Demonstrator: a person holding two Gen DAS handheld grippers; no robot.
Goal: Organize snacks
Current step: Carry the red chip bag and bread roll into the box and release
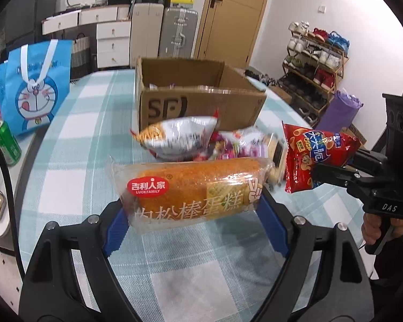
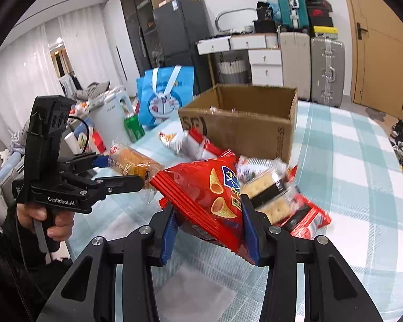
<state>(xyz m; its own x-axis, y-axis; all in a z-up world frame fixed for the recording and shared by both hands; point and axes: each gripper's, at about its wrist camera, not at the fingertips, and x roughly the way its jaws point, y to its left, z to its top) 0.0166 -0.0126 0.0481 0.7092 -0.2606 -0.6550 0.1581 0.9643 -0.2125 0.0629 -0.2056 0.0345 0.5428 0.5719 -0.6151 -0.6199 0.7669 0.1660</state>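
My left gripper (image 1: 193,214) is shut on an orange cake roll in clear wrap (image 1: 193,187) and holds it above the table; both show in the right wrist view, the gripper (image 2: 126,171) and the roll (image 2: 134,163). My right gripper (image 2: 208,222) is shut on a red corn-snack bag (image 2: 209,196), lifted off the table; it also shows in the left wrist view (image 1: 314,158). An open cardboard box (image 1: 198,102) stands behind a pile of loose snacks (image 1: 228,145). In the right wrist view the box (image 2: 244,123) is ahead.
A blue cartoon gift bag (image 1: 35,86) and a green can (image 1: 6,142) stand at the table's left. Cracker packs (image 2: 276,196) lie beside my right gripper. The checked tablecloth (image 1: 201,273) covers a round table. Suitcases, drawers and a shoe rack (image 1: 314,72) are behind.
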